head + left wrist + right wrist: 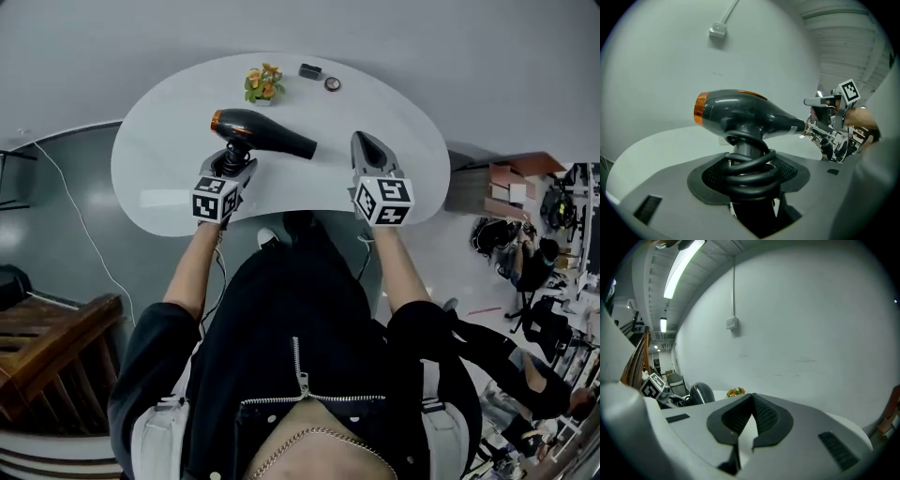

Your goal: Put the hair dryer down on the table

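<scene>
Coiled black cord (750, 164) is seen closest, wound round the handle of the hair dryer (740, 112). Both are clamped between the jaws of the left gripper (751, 177). Dryer body sits just beyond the jaw tips, lying crosswise: orange rear cap to the jaws' left, nozzle to their right, aimed toward the right gripper (368, 150). Right jaws are brought together w/ nothing between them & are held clear of the dryer. White surface (159, 173) lies under & ahead of both jaw pairs. Whether the dryer touches it can't be told; it is judged to be carried just above.

Step in hand: lowering phase, put-down not yet done. Next move calls for the dryer to be lowered till its side is borne by the surface, then for the left jaws to be parted & drawn back w/o snagging the cord.

No brand can be read. A pale label (796, 130) on the nozzle is too small, & the marker cubes (382, 202) carry only square b/w patterns.
</scene>
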`<action>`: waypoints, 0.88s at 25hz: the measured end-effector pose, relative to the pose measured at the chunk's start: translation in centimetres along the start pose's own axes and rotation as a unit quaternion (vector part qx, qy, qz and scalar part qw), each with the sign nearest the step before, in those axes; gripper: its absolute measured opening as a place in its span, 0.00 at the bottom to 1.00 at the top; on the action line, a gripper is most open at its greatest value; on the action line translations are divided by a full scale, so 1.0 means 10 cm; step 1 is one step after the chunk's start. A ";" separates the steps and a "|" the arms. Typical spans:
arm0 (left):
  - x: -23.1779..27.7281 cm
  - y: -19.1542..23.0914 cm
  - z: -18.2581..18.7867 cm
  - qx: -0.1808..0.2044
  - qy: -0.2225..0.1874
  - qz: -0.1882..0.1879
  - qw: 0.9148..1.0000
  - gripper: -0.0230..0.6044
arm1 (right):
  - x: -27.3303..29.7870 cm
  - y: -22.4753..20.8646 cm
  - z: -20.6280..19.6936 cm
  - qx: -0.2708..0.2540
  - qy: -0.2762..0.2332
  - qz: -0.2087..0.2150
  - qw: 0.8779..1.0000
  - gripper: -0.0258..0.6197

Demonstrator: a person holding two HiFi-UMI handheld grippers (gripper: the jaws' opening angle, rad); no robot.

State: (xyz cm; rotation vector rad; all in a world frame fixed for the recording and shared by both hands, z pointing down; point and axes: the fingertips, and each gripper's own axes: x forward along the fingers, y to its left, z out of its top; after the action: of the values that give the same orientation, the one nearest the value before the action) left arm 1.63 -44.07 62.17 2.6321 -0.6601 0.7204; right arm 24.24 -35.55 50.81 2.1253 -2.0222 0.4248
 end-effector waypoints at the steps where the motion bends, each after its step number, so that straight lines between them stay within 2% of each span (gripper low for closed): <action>1: 0.08 -0.06 -0.02 0.009 0.009 -0.008 1.000 0.48 | -0.03 -0.05 -0.01 0.002 0.000 -0.005 1.000 0.05; 5: 0.41 -0.25 -0.18 0.042 0.056 -0.038 0.997 0.48 | -0.11 -0.19 -0.08 0.012 0.003 -0.020 1.000 0.05; 10: 0.80 -0.32 -0.44 0.071 0.121 -0.056 0.988 0.48 | -0.17 -0.29 -0.15 0.016 0.013 -0.027 0.999 0.05; 18: 1.16 -0.33 -0.76 0.067 0.192 -0.067 0.977 0.48 | -0.14 -0.34 -0.25 0.019 0.029 -0.031 0.999 0.05; 22: 1.23 -0.29 -0.84 0.072 0.204 -0.060 0.975 0.48 | -0.13 -0.38 -0.28 0.020 0.035 -0.035 0.999 0.05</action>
State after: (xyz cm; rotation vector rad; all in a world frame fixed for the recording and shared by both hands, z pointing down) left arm 9.24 -42.32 75.20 2.5037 -0.3380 1.2633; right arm 27.74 -33.19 53.26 2.1654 -1.9105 0.5255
